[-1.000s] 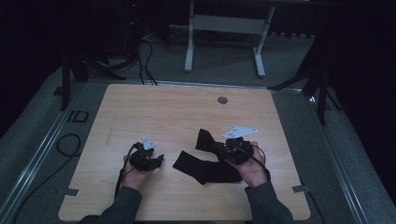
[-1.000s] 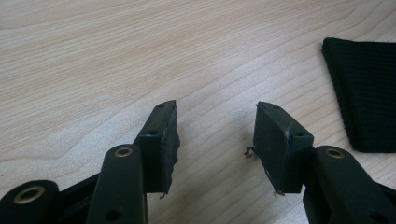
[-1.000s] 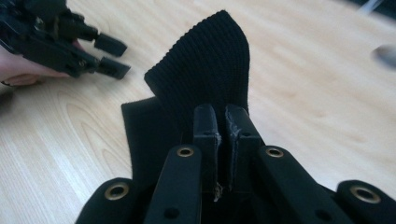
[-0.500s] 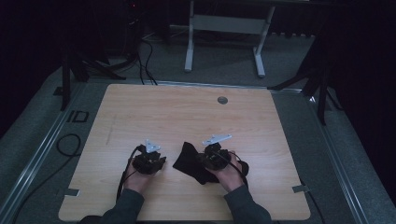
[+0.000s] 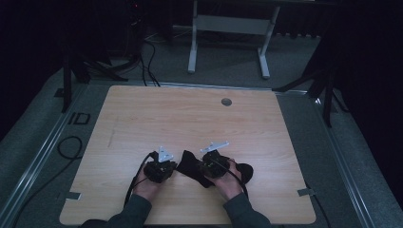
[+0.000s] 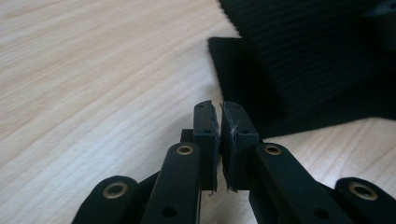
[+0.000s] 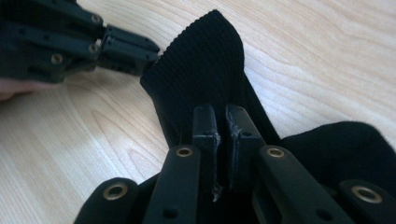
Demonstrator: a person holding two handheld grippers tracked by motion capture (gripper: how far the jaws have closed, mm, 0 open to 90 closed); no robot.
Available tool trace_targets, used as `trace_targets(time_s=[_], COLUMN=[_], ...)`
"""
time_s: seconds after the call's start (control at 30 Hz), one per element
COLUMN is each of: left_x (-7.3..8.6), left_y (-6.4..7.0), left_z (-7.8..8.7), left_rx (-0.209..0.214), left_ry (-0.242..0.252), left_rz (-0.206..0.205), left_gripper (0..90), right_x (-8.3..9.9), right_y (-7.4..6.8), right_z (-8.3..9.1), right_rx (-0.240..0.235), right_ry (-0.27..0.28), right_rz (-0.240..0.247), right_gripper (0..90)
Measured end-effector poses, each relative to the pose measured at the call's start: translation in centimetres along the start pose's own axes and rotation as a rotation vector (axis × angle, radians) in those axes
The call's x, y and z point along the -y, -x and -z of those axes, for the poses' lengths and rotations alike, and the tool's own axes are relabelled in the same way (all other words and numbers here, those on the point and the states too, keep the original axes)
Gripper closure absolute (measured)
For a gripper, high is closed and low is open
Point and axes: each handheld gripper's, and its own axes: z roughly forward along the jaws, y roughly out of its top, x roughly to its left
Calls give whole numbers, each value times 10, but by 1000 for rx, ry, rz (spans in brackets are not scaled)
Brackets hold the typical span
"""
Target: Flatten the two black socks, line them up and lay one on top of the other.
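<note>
A black ribbed sock [image 5: 188,162] lies bunched on the wooden table [image 5: 190,118] near its front edge. My right gripper [image 5: 198,169] rests on the sock with its jaws together; in the right gripper view the right gripper [image 7: 222,114] seems to pinch the sock [image 7: 201,60], whose cuff stretches ahead of the tips. My left gripper [image 5: 173,167] sits just left of the sock, shut and holding nothing. The left gripper view shows the left gripper [image 6: 219,109] a short way from the sock's [image 6: 303,56] edge. In the right gripper view the left gripper [image 7: 140,53] touches the cuff's corner.
A round cable hole [image 5: 226,101] sits near the table's far edge. Beyond the table stands a grey metal frame [image 5: 228,28], with cables [image 5: 147,52] on the floor. Tape marks [image 5: 306,192] flank the table's front corners.
My right gripper has moved left toward the left gripper, drawing the sock's right part with it, so the sock is more bunched. The left gripper shifted slightly right and nearer the front.
</note>
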Motion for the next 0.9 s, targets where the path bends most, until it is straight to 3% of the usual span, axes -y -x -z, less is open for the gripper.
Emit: trace_targets(time_s=[0.1,0.23,0.6,0.9], left_x=[-1,0,0,0], left_y=[7,10,13,16], left_z=[-1,0,0,0], left_rx=[19,16,12,5], left_ry=[-13,-18,-16,-13], left_rz=[-57,-79,-81,-87], left_gripper=[849,850,849,852], right_x=[2,3,12,14], right_y=[0,-1,-7,-11], right_z=[-4,-6,-3,-6], right_rx=[20,33,32,0], right_ry=[-9,-18,-40,-54], right_rz=[-24,-33,-42,-27], right_gripper=[835,834,827,791])
